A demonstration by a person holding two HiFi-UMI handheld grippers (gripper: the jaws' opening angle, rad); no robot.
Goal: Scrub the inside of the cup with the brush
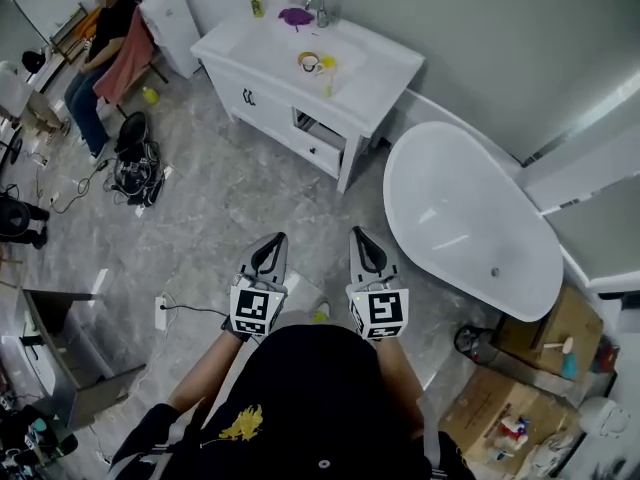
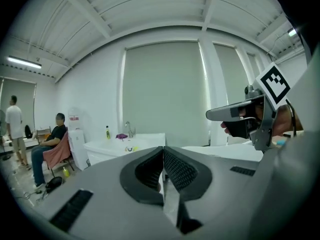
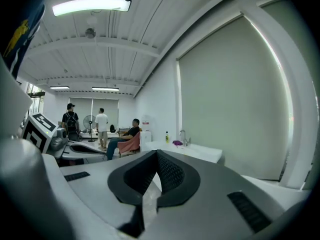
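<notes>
The cup [image 1: 309, 62] stands on the white vanity top [image 1: 375, 68] far ahead, with a yellow item [image 1: 327, 64] beside it that may be the brush. In the left gripper view the cup [image 2: 129, 148] is a tiny shape on that counter. My left gripper [image 1: 272, 240] and right gripper [image 1: 360, 234] are held side by side at chest height over the floor, both pointing towards the vanity and well short of it. Each is shut with nothing between its pads, as seen at the left gripper [image 2: 163, 149] and the right gripper [image 3: 156, 154].
A white bathtub [image 1: 470, 218] lies to the right of the vanity. On the counter are a faucet [image 1: 318, 8], a purple item [image 1: 295, 14] and a bottle [image 1: 257, 3]. A person [image 1: 105, 48] sits at the far left. Cables, bags and cardboard boxes [image 1: 545, 333] lie on the floor.
</notes>
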